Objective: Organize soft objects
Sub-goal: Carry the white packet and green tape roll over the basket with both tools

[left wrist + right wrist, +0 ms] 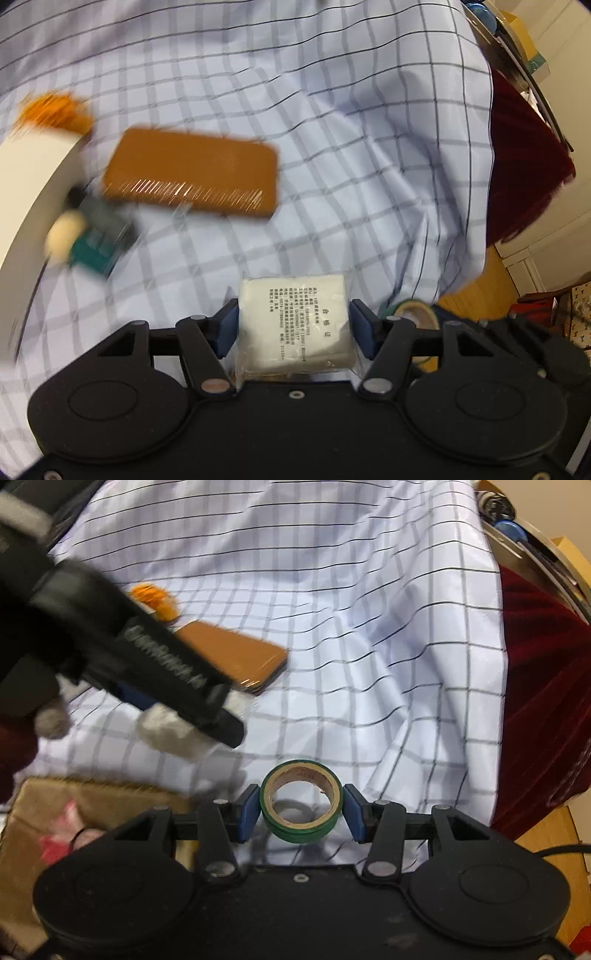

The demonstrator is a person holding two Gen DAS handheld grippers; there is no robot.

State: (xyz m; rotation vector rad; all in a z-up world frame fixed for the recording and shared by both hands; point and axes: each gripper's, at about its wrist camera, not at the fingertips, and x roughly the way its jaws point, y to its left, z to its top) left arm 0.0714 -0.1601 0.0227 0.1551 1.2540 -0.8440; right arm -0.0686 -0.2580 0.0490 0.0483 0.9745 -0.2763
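Observation:
My left gripper [293, 328] is shut on a white soft pack in clear wrap with printed text [295, 325], held above the checked cloth [332, 166]. It also shows in the right wrist view [173, 731], held by the left gripper's black body [147, 653]. My right gripper [300, 808] is shut on a green tape roll [301, 805], whose edge shows in the left wrist view [413, 310]. An orange-brown flat case [192, 173] lies on the cloth, also in the right wrist view [243, 653]. An orange fluffy object [51, 109] lies behind it, shown too in the right wrist view [155, 598].
A white box [33, 192] stands at the left, with a green-and-cream item [88, 236] beside it. A cardboard box [92, 812] with a red item [55, 845] is at lower left. A dark red cloth [543, 701] hangs at the table's right edge.

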